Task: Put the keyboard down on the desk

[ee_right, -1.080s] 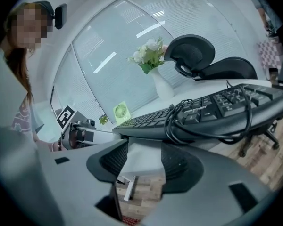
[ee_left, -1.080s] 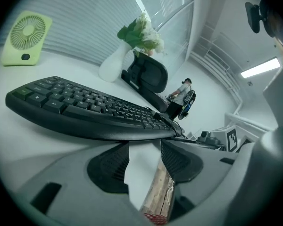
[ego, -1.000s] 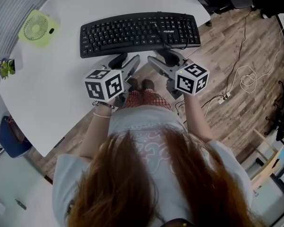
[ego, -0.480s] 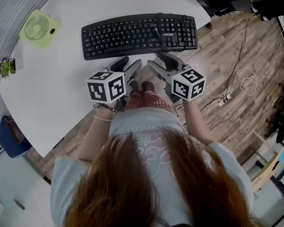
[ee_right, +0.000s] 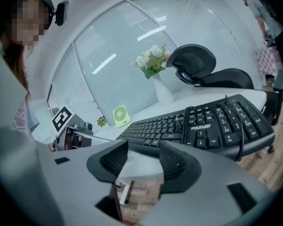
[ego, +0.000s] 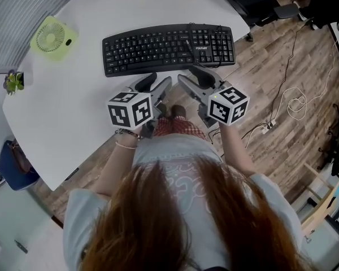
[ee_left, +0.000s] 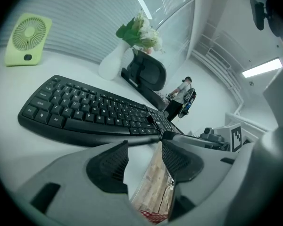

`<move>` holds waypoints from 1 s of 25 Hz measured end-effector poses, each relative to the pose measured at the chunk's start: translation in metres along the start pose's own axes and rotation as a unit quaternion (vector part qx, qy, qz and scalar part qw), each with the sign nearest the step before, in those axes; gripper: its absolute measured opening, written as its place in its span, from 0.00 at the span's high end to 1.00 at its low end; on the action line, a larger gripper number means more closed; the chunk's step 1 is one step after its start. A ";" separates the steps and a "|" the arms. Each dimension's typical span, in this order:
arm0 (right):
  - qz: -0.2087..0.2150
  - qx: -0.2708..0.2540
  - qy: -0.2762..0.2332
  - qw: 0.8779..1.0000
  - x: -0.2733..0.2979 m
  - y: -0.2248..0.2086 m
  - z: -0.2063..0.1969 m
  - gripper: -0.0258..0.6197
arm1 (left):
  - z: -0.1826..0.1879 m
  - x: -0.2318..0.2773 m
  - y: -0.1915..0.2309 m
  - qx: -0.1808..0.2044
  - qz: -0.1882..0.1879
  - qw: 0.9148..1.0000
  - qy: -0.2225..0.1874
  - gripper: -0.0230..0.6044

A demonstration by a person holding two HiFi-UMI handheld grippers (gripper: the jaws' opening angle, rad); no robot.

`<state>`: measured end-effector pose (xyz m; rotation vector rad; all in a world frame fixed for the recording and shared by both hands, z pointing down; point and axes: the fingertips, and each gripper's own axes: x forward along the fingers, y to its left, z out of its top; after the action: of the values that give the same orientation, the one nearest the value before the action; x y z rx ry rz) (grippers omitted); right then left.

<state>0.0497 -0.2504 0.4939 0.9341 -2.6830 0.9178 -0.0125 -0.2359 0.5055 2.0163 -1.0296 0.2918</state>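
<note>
- Black keyboard [ego: 168, 48] flat on the white worktop [ego: 73, 106], close to its near edge, cable draped over the right end.
- Left hand-held gripper [ego: 156, 83] just short of the keyboard's near edge, jaws spread, nothing between them.
- Right hand-held gripper [ego: 193, 77] beside it, jaws closing on nothing, clear of the keyboard.
- Green fan [ego: 52, 37] at far left, well apart from the keyboard.

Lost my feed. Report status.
Left tongs open, empty. Right tongs closing, nothing between them. Keyboard flat on desk, released. Nothing blocking.
</note>
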 end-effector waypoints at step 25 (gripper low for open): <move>-0.015 -0.100 -0.160 0.982 -0.025 0.046 0.131 0.67 | 0.119 -0.061 -0.040 0.079 -0.022 0.985 -0.152 0.64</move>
<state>0.0478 -0.2875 0.3577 1.1567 -2.9442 0.5140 -0.0393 -0.2803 0.3757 2.2732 -1.1775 0.0417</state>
